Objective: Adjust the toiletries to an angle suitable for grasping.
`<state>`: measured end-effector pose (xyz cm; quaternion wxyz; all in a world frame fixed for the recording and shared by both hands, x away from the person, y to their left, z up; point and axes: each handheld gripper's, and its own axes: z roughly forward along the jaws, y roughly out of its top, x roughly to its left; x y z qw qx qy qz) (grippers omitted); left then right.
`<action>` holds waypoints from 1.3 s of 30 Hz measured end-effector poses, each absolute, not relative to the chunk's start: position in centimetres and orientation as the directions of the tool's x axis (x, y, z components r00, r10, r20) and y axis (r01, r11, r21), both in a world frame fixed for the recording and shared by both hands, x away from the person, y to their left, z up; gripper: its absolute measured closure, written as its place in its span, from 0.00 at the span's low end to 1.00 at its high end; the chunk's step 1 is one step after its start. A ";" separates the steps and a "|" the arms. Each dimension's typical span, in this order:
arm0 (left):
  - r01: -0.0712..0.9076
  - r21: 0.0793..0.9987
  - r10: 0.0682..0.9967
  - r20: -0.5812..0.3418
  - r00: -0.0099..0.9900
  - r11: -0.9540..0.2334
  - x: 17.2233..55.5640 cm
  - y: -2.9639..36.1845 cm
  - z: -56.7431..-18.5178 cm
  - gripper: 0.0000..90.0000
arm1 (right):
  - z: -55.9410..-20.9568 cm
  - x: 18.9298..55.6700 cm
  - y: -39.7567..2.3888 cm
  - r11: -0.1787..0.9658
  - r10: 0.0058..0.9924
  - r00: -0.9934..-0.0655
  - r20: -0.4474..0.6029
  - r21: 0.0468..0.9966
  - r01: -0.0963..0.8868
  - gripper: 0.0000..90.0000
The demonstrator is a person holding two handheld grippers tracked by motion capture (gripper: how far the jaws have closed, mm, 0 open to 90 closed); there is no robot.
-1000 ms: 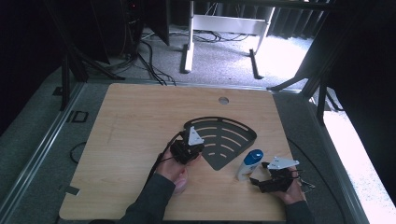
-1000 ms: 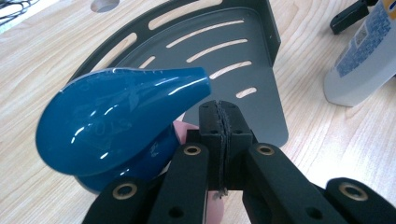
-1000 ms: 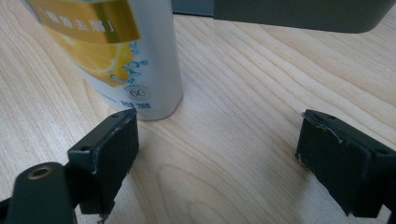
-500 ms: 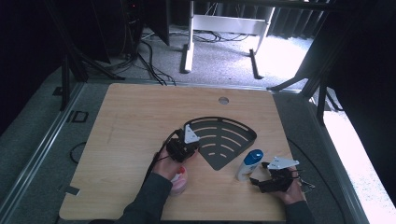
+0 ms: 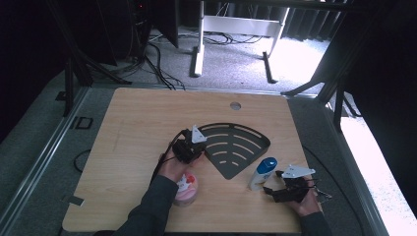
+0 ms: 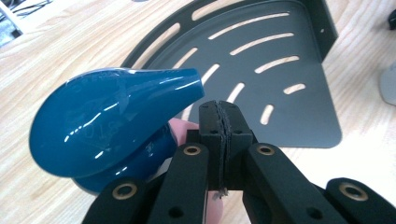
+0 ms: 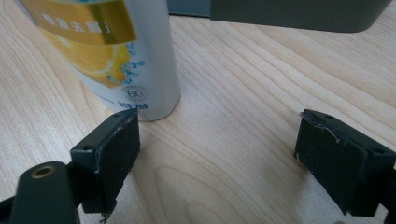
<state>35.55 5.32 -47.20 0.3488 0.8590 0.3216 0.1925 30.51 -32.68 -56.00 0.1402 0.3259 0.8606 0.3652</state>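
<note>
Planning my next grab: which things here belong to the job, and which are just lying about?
In the job: black slotted corner shelf, at the shut left gripper; white blue-capped bottle, beside the open right gripper.
Lying about: pink jar; loose cables.

Light wooden table (image 5: 133,123) with a round hole (image 5: 235,105); beyond it, black cables (image 5: 158,60) and a white frame (image 5: 236,23) on grey floor (image 5: 295,64)

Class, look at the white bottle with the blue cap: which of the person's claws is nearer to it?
Right. The right claw sits open just beside the white bottle, one pad by its base. The left claw is farther off, shut, at the black corner shelf's opposite edge.
</note>
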 end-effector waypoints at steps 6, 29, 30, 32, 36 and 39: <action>0.425 0.723 0.687 0.093 0.721 -0.544 36.1 5.9 -47.2 0.97 | -56.0 30.5 -32.7 0.524 0.657 -0.754 0.003 0.717 0.460 0.12; 0.399 0.788 0.657 0.010 0.754 -0.470 32.2 8.5 -47.1 0.84 | -53.8 29.9 -32.7 0.464 0.663 -0.749 0.002 0.783 0.413 0.99; 0.404 0.795 0.655 -0.011 0.755 -0.452 32.1 8.7 -47.0 0.84 | -53.6 29.8 -32.6 0.459 0.666 -0.746 0.000 0.788 0.411 1.00; 0.403 0.797 0.653 -0.014 0.757 -0.451 32.0 8.7 -46.9 0.84 | -53.4 29.6 -32.4 0.445 0.666 -0.746 0.009 0.797 0.407 1.00; 0.389 0.799 0.637 -0.011 0.771 -0.457 31.5 8.3 -46.6 0.83 | -53.5 29.5 -32.1 0.458 0.658 -0.753 0.006 0.790 0.407 1.00; 0.382 0.803 0.629 -0.010 0.777 -0.458 31.2 7.9 -46.3 0.82 | -53.5 29.4 -32.1 0.457 0.654 -0.756 0.010 0.792 0.406 1.00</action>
